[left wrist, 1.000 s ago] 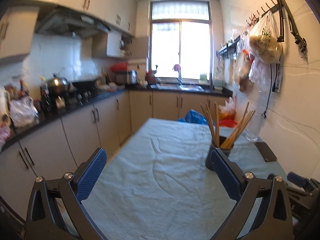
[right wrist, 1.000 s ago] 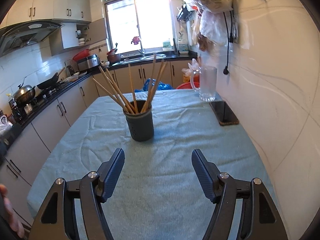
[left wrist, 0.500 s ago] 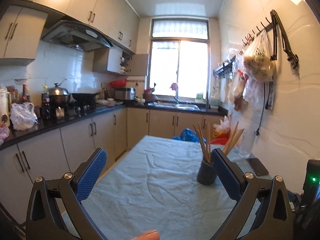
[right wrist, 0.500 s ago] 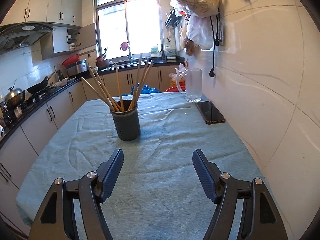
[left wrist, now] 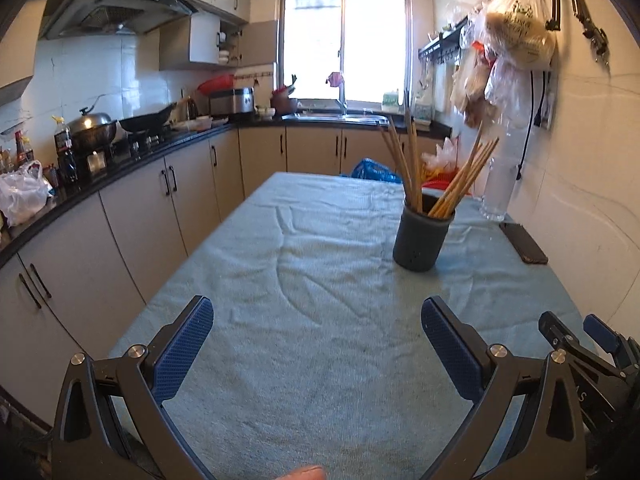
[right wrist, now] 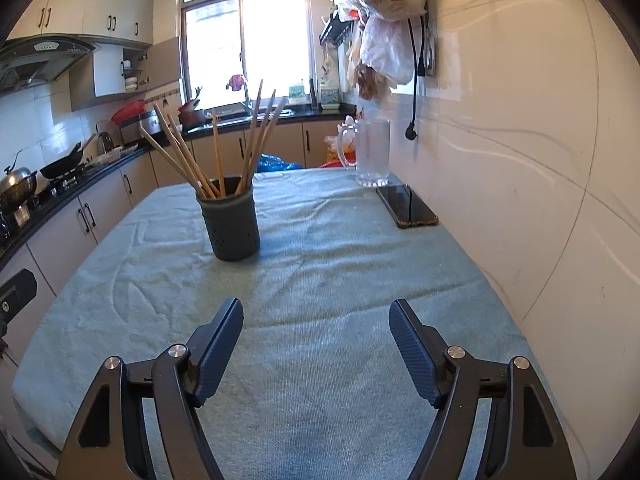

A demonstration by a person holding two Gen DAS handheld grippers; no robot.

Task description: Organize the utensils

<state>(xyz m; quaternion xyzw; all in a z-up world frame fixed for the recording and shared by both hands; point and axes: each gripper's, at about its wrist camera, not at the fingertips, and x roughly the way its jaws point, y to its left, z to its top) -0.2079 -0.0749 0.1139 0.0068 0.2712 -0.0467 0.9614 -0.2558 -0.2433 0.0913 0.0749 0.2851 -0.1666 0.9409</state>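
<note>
- My left gripper (left wrist: pixel 316 344) has its jaws wide apart with nothing between them, low over the near end of the desk (left wrist: pixel 304 400)
- My right gripper (right wrist: pixel 316 340) has been opening its jaws a little more just now; they stand apart and empty as well
- The chopsticks (right wrist: pixel 216 152) fan out of a dark perforated holder (right wrist: pixel 231 224) standing upright mid-desk on the green cloth (right wrist: pixel 340 280), well ahead of both grippers
- Risk, as I judge it: the sticks splay in two bunches, so pinching one could drag its neighbours or tip the holder
- The cloth is wrinkled, and a nudged holder may slide or rock on it
- A glass mug (right wrist: pixel 372 152) and a phone (right wrist: pixel 408 204) lie by the wall, near enough for a wide right swing to knock
- My two grippers work close, so they could collide at the holder
</note>
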